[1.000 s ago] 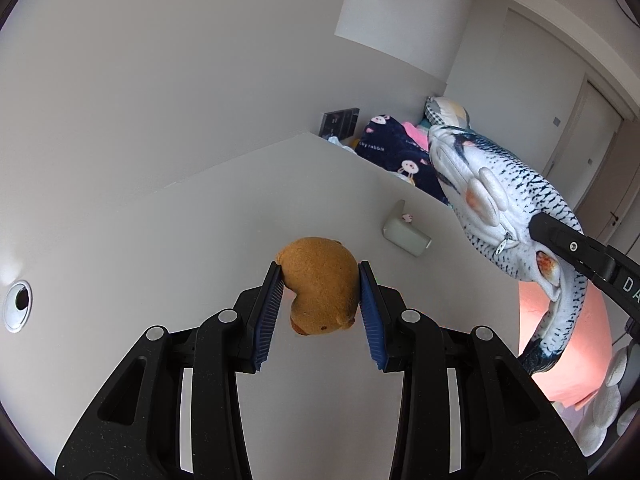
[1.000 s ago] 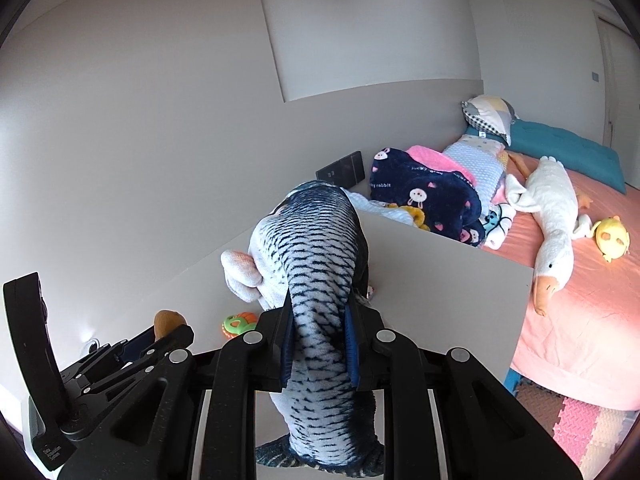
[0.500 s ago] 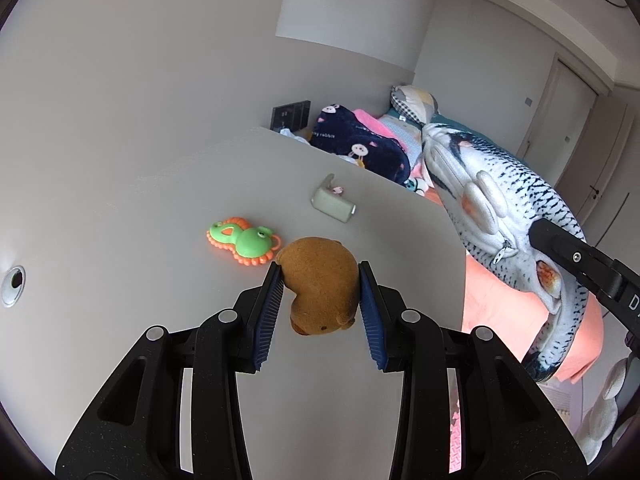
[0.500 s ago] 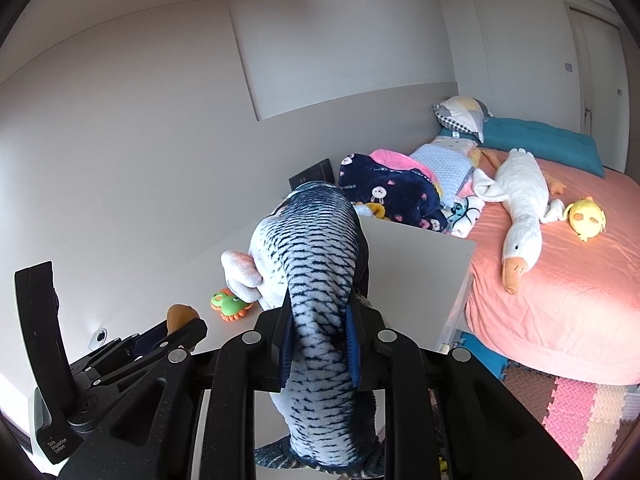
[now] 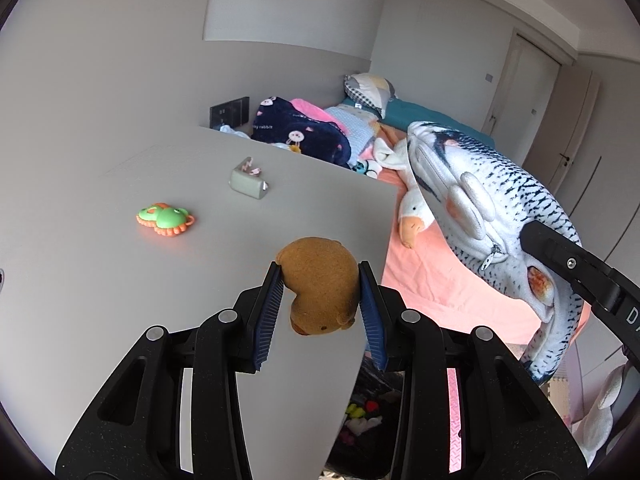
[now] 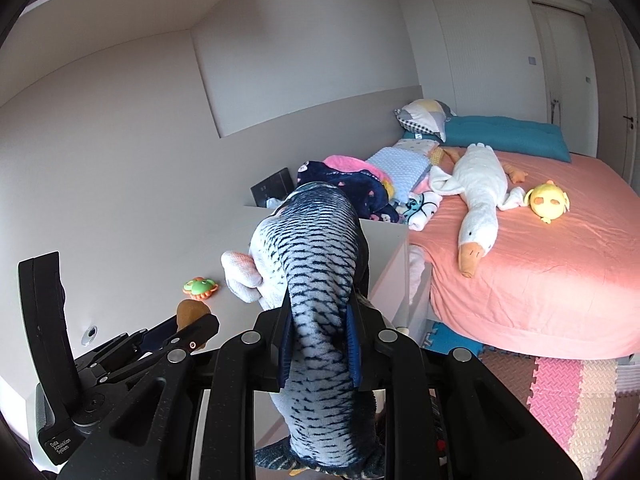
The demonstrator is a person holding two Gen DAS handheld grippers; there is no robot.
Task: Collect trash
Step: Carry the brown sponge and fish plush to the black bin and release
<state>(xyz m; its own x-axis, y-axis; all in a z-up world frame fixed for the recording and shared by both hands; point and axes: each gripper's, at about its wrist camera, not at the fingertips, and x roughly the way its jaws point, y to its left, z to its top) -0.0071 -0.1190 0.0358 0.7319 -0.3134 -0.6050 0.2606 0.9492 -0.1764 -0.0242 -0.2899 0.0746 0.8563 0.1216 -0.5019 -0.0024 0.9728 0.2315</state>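
My left gripper (image 5: 320, 284) is shut on a small brown plush toy (image 5: 320, 284) and holds it above the white table's (image 5: 120, 272) right edge. My right gripper (image 6: 320, 320) is shut on a striped plush fish (image 6: 316, 264), which hangs through the jaws. The fish also shows at the right of the left wrist view (image 5: 480, 208). A green and orange toy (image 5: 164, 220) and a small grey packet (image 5: 248, 184) lie on the table. The brown toy also shows in the right wrist view (image 6: 190, 312).
A bed with a pink sheet (image 6: 540, 248) stands right of the table, with a white goose plush (image 6: 480, 192), a yellow chick plush (image 6: 546, 200) and folded blankets (image 6: 352, 184). Foam mats (image 6: 560, 384) cover the floor. A dark bin with toys (image 5: 368, 412) sits below the table edge.
Both grippers have pulled back and away from the table with their toys still held. The green toy and more of the bed have come into view.
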